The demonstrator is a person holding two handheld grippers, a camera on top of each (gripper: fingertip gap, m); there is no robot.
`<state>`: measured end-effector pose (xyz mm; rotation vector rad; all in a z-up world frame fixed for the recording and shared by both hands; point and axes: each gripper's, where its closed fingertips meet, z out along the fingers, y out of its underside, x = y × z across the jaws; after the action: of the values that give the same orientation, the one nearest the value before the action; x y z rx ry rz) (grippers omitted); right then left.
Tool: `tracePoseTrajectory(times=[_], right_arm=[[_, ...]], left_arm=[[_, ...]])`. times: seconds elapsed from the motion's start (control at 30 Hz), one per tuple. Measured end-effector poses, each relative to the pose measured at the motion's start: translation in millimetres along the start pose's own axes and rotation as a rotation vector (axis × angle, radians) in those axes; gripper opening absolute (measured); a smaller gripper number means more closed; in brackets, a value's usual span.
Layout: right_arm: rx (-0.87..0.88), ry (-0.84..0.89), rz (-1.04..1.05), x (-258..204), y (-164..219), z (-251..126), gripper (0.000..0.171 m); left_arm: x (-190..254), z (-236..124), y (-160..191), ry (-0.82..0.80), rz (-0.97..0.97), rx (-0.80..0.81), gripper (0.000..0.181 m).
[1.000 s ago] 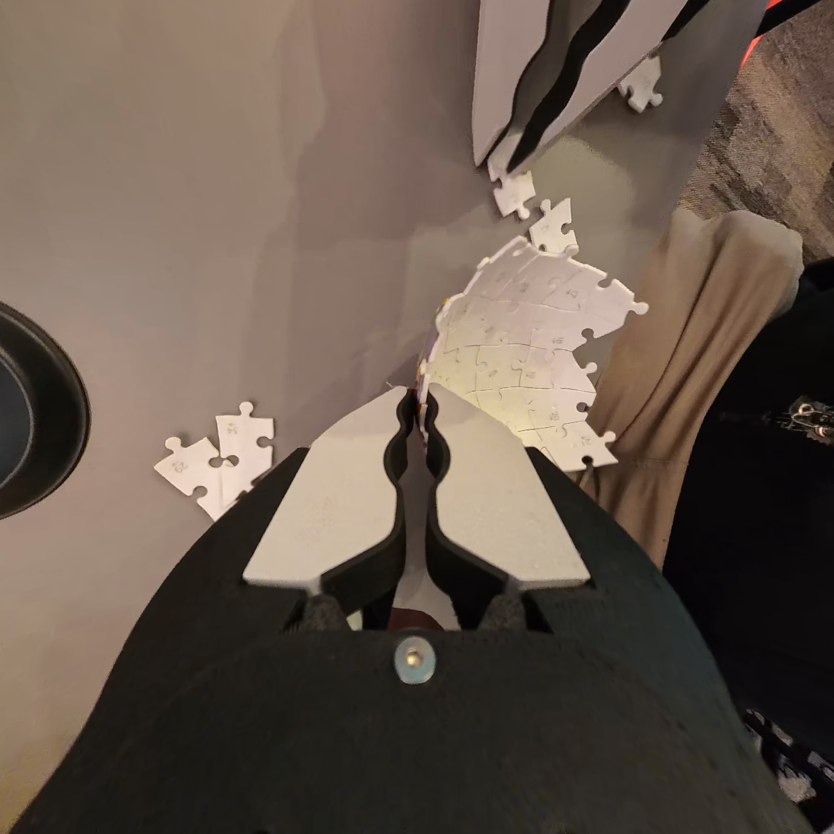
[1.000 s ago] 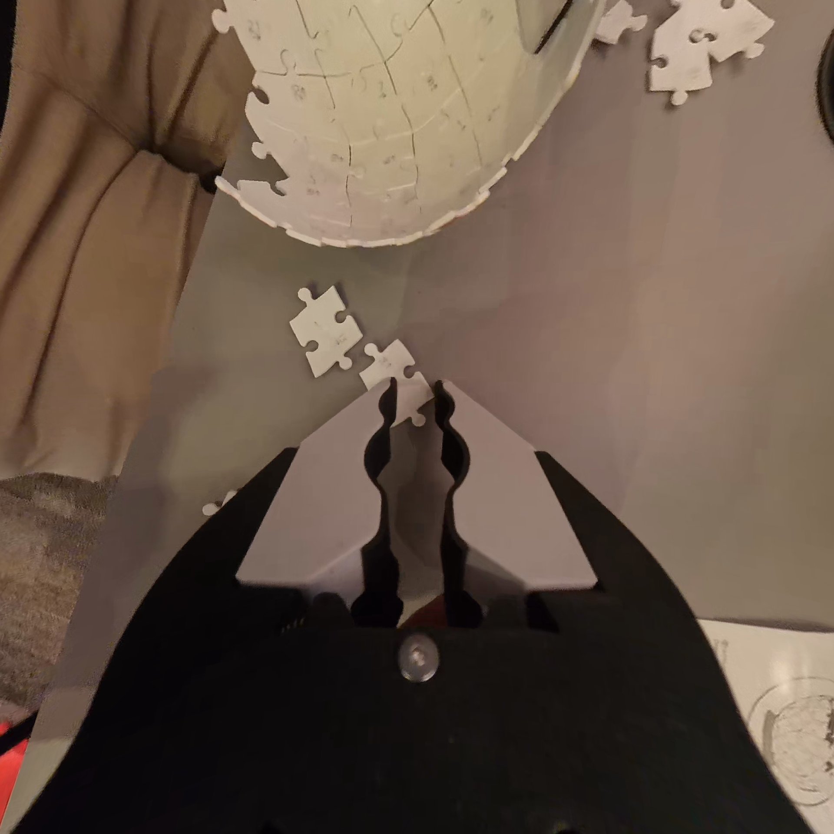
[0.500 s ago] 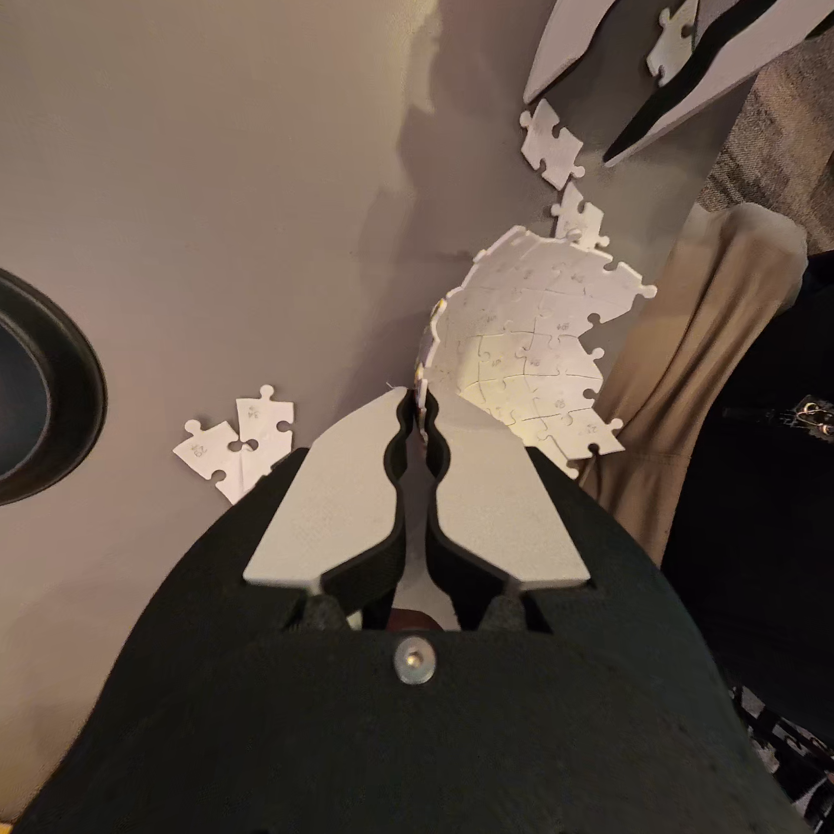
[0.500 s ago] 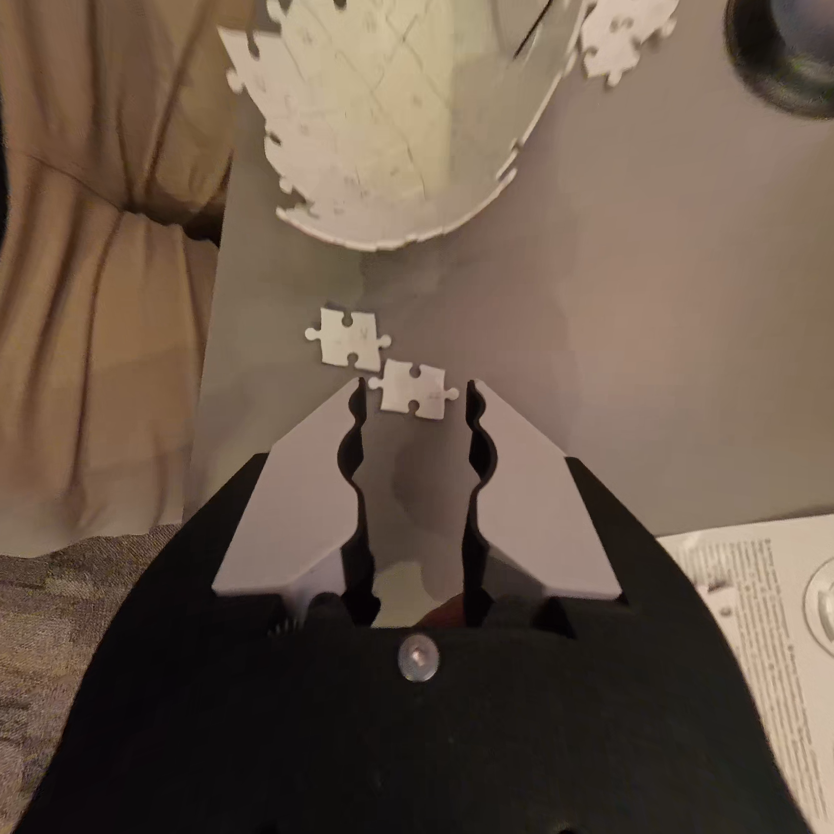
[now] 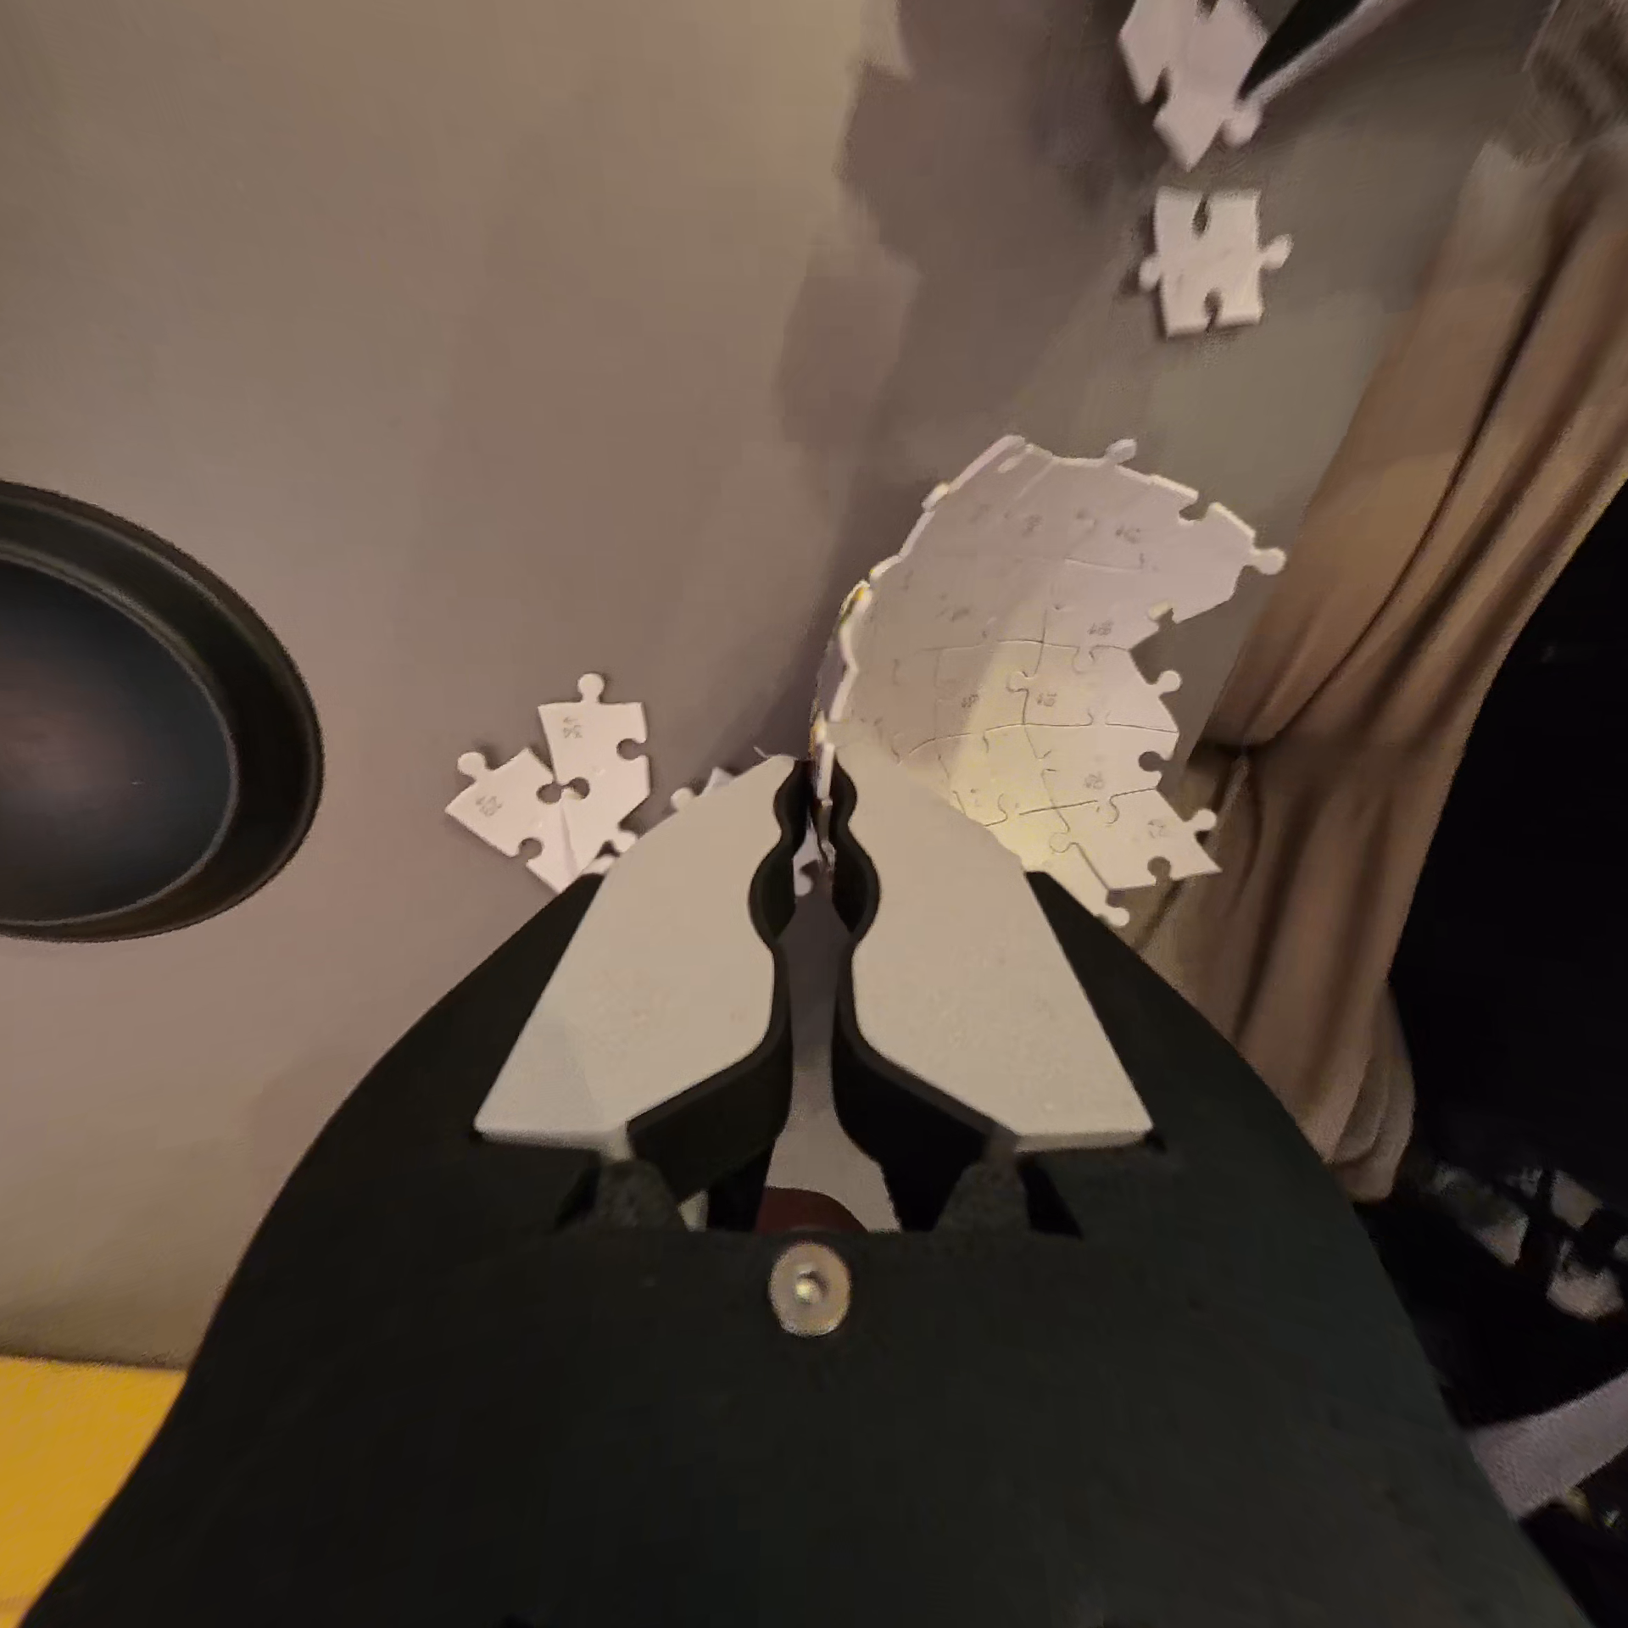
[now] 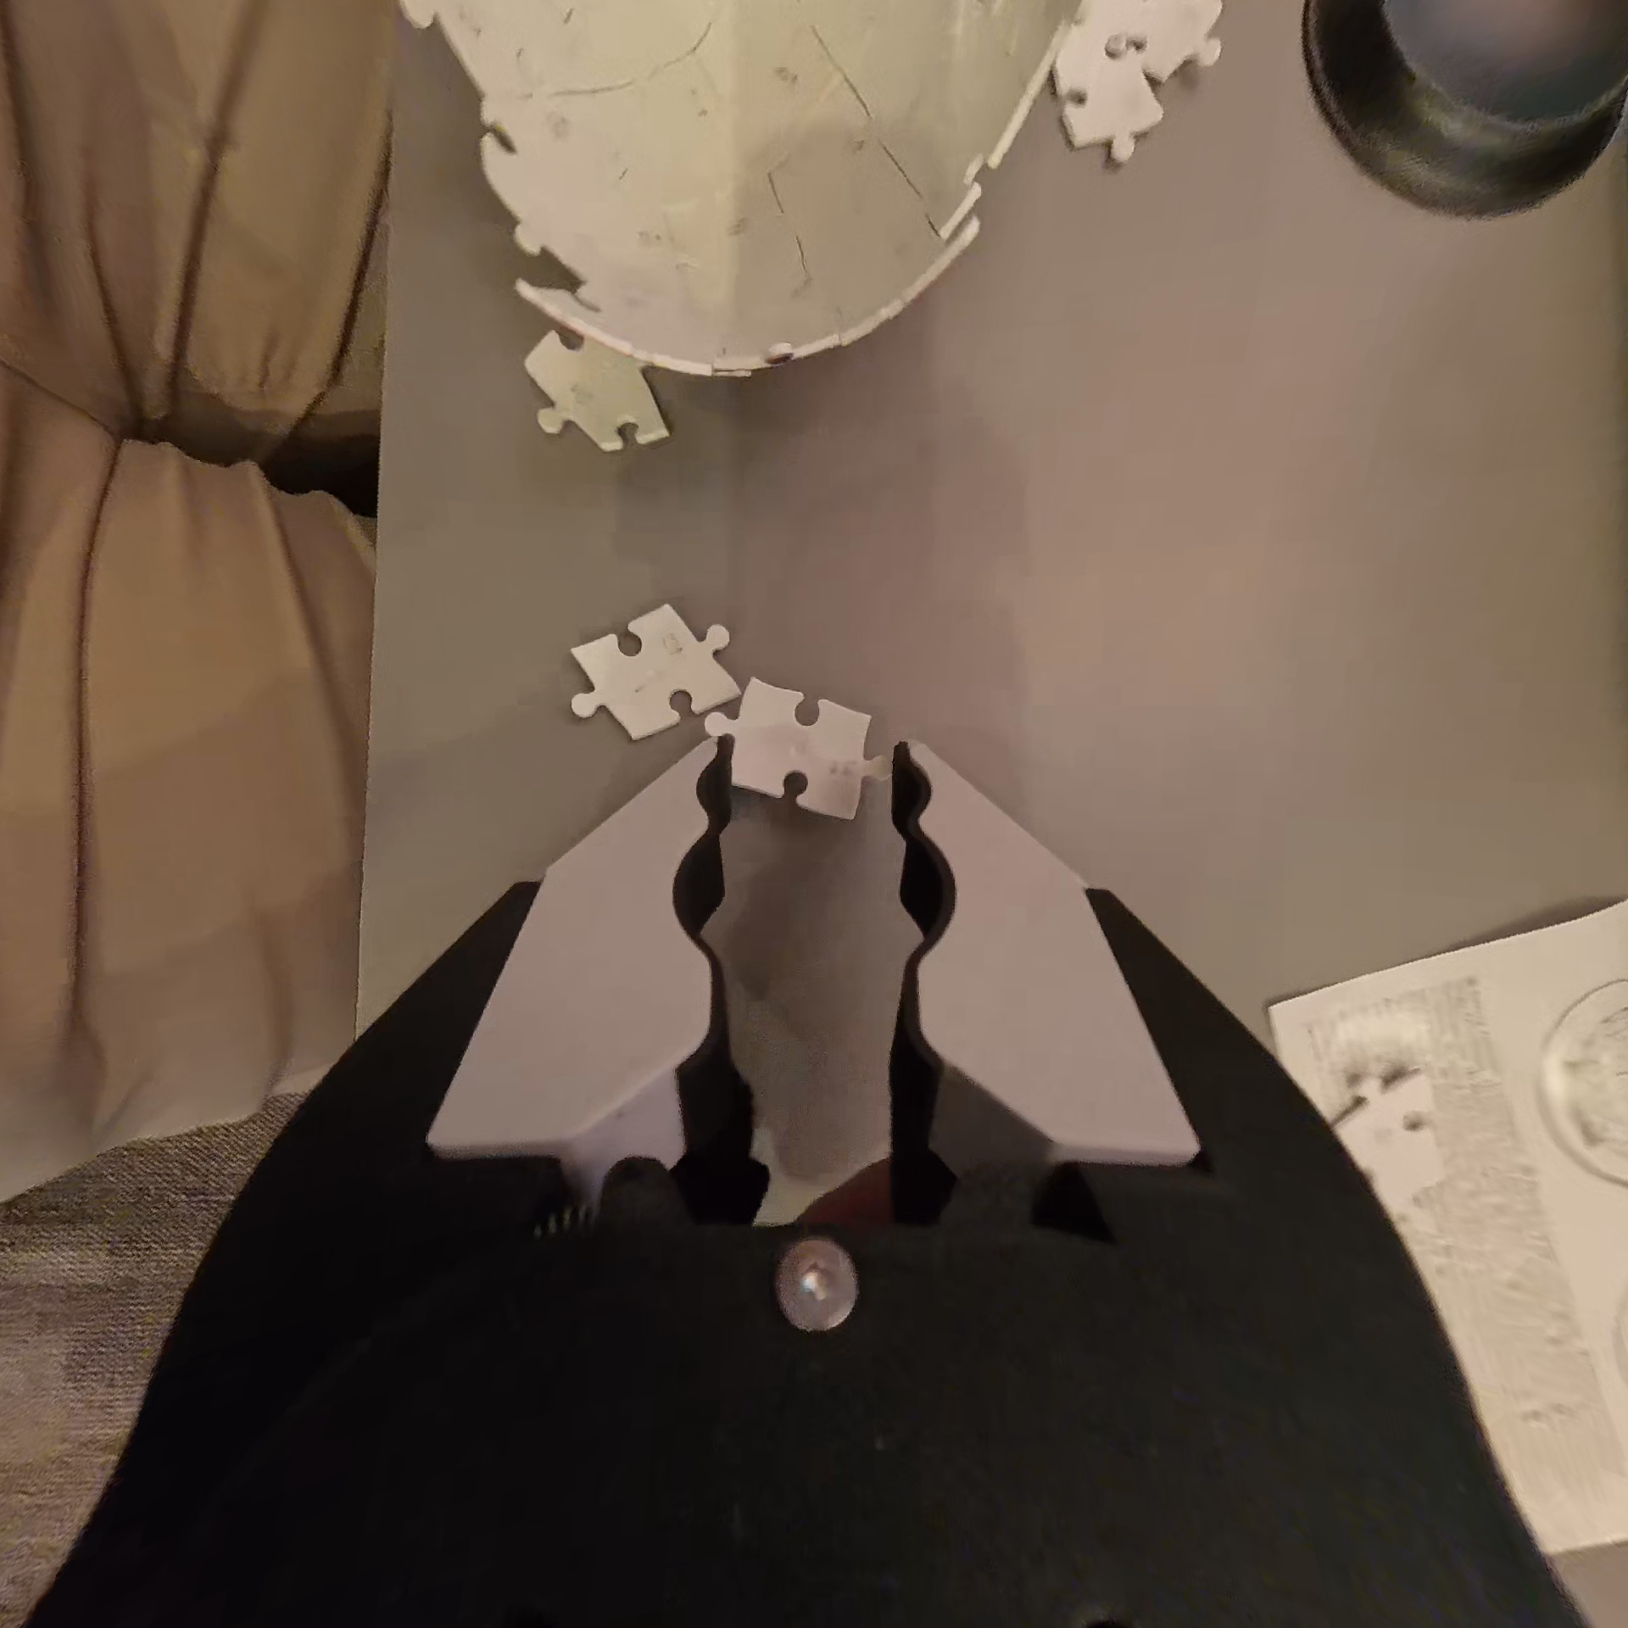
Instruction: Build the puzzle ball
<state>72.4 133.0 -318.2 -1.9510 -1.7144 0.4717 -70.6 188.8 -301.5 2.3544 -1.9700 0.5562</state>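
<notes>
Grey tabletop [image 6: 1145,617] carries everything. On it, the right gripper [image 6: 810,749] is held wide around 1 flat white cardboard puzzle piece [image 6: 797,749] near the table's edge. The left gripper [image 5: 819,784] is clamped narrowly on the rim of the curved white half-built puzzle ball [image 5: 1039,669]. The shell is judged light and fragile, best gripped by its rim.

surface: plain matte grey tabletop [image 6: 1189,573] | edge: straight, at left in right wrist view | beyond edge: tan pleated fabric [image 6: 176,617], gathered into folds | floor: mottled grey-brown carpet [image 6: 97,1321] | corner: yellow patch [image 5: 70,1454], kind unclear | light: dim, warm, soft shadows on tabletop
</notes>
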Motion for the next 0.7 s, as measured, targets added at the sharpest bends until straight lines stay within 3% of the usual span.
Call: tracePoseTrajectory(times=[0.2, 0.27, 0.43, 0.57, 0.7], right_arm=[[0.005, -0.072, -0.075, -2.6, -16.6, -5.5, 0.035], [0.024, -0.104, -0.101, -10.1, -22.3, -7.0, 0.035], [0.040, -0.153, -0.140, -29.4, -29.2, -4.1, 0.035], [-0.016, -0.154, -0.161, -36.4, -19.0, 5.2, 0.035], [0.035, -0.161, -0.099, -48.0, -15.8, -1.6, 0.035]], left_arm=[[-10.4, -4.4, 8.6, 0.005, 0.140, -0.170, 0.004], [-13.6, -5.8, 6.4, -0.009, 0.147, -0.171, 0.019], [-7.2, -13.8, -1.6, -0.020, 0.148, -0.077, 0.029], [-10.1, -15.6, -0.1, -0.094, 0.133, -0.039, 0.034], [-10.5, -31.8, -7.5, -0.168, 0.109, 0.073, 0.039]])
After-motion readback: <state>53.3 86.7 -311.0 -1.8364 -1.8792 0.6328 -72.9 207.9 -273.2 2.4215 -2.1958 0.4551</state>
